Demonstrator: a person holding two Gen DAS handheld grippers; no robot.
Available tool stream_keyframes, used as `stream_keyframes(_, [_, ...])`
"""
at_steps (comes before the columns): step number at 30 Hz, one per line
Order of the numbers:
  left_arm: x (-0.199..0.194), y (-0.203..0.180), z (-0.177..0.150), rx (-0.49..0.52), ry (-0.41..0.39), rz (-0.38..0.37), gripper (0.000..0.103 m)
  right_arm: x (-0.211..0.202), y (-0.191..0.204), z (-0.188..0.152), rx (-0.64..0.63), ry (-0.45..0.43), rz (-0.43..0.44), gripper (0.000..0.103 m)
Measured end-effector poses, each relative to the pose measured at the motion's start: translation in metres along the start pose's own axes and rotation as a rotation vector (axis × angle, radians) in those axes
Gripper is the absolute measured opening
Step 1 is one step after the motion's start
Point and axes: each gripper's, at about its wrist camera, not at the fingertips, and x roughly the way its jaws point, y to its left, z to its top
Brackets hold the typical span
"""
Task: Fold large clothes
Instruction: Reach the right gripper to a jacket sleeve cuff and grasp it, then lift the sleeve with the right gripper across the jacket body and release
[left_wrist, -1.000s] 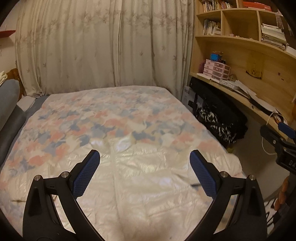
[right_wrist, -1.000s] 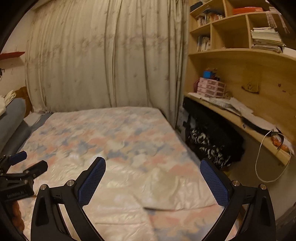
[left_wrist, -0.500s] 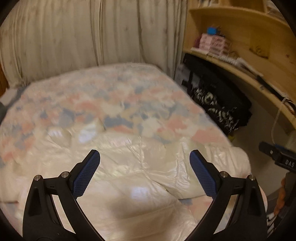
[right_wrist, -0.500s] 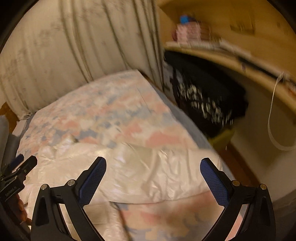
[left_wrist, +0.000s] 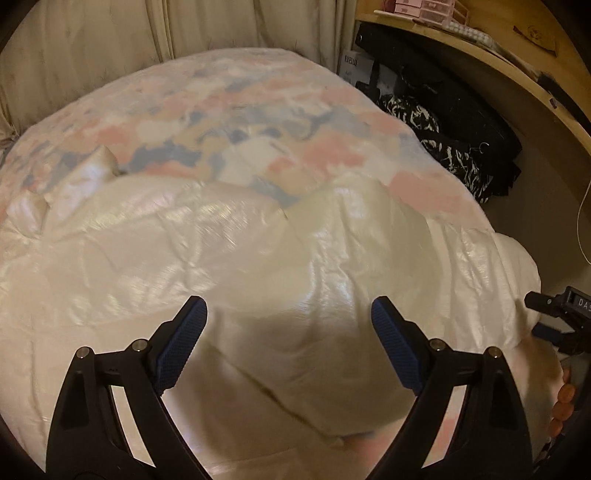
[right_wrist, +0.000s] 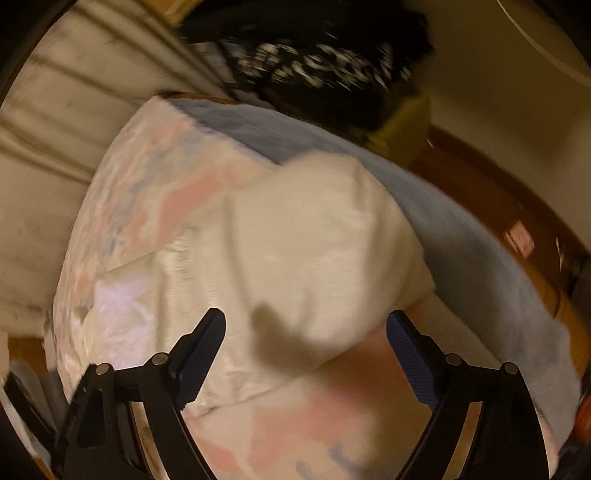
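Note:
A large shiny cream-white padded garment (left_wrist: 229, 258) lies spread over the near part of a bed with a pink, blue and cream patterned cover (left_wrist: 236, 103). My left gripper (left_wrist: 290, 321) is open and empty, close above the garment's middle. My right gripper (right_wrist: 306, 332) is open and empty, above a puffy end of the same garment (right_wrist: 303, 236) near the bed's right edge. The right gripper also shows at the right edge of the left wrist view (left_wrist: 561, 317).
Cream curtains (left_wrist: 110, 44) hang behind the bed. A curved wooden desk shelf (left_wrist: 480, 55) runs along the right, with black and zebra-patterned bags (left_wrist: 443, 122) beneath it. Wooden floor (right_wrist: 498, 206) lies beside the bed's blue side (right_wrist: 461, 236).
Both grippers have dropped and tilted down towards the bed, so the garment now fills both views. The right gripper has swung towards the bed's right edge. Both stay open.

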Motion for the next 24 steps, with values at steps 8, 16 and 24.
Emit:
stream_keyframes(8, [0.013,0.006,-0.006,-0.006,-0.009,-0.022,0.089,0.027,-0.008,-0.005,0.055,-0.044,-0.003,0.088])
stream_keyframes(16, [-0.024,0.03,-0.007,0.001,-0.024,-0.036,0.081,-0.003,0.031,-0.015,-0.015,-0.218,-0.005,0.019])
stream_keyframes(24, [-0.106,0.089,-0.012,-0.013,-0.113,0.024,0.081,-0.096,0.165,-0.068,-0.337,-0.424,0.12,0.015])
